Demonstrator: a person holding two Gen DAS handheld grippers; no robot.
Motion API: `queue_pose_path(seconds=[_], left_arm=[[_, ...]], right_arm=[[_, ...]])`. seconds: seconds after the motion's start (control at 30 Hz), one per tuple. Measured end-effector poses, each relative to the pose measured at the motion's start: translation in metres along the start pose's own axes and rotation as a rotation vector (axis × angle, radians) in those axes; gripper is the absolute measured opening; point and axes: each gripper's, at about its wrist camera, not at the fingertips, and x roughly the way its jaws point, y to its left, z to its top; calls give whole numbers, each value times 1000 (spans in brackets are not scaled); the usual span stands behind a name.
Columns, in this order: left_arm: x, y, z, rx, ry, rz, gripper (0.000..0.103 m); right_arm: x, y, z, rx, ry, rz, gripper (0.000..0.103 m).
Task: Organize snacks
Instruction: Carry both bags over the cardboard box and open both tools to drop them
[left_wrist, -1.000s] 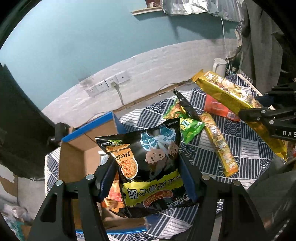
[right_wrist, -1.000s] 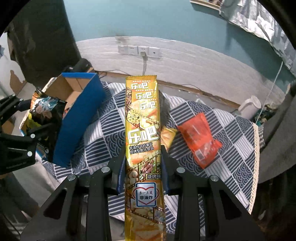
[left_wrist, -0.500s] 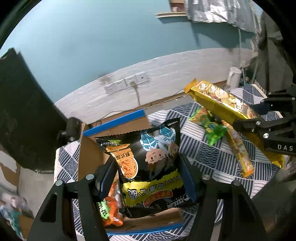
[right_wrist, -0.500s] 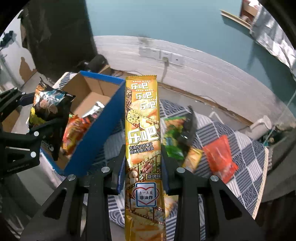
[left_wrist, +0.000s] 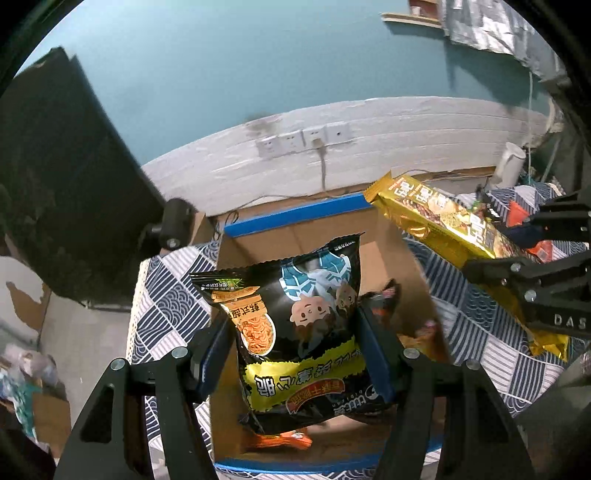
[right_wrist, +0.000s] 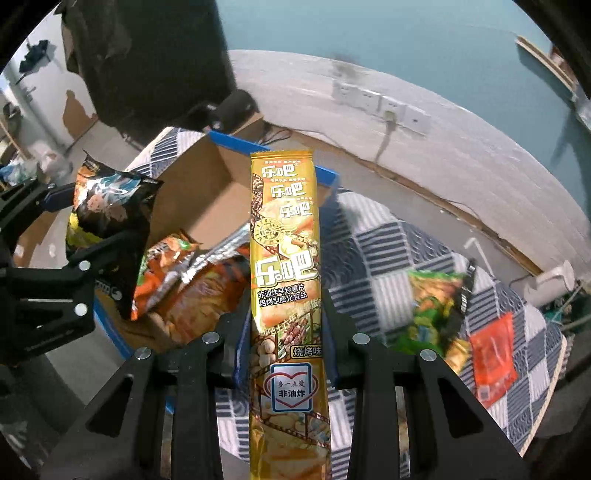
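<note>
Right wrist view alone shows 2 packets (right_wrist: 436, 314) at the table's (right_wrist: 373, 251) far edge; left gripper (left_wrist: 293, 336) clamps a black bag (left_wrist: 295, 321) over the box (left_wrist: 291, 218), right gripper (right_wrist: 286, 328) clamps a gold pack (right_wrist: 286, 266).

1. A black snack bag (left_wrist: 295, 325) with a yellow band and cartoon faces sits pinched between the left tool's (left_wrist: 293, 354) pads, over the open cardboard box (left_wrist: 295, 221).
2. A long golden chip pack (right_wrist: 286, 280) stands lengthwise, clamped in the right tool (right_wrist: 286, 332).
3. A green bag (right_wrist: 432, 310) and a red packet (right_wrist: 491, 354) lie on the table, right of the right tool.
4. Orange packs (right_wrist: 192, 288) lie inside the box.
</note>
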Motion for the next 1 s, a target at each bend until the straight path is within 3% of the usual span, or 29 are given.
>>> queue_pose_path(seconds=[0.2,0.57,0.83,1.0], left_arm=[[25,26,-8,-55,66,21,67],[39,46,-12,-104,96,28,67],[46,56,-14,-149,139,41,68],[40,57,-13,-137,112,67,81]], right_arm=[[24,17,14,-30,42,15,30],[59,33,45,-5,91,74,31],[57,39,60,-4,71,73,39],[50,38,60,-22,71,57,44]])
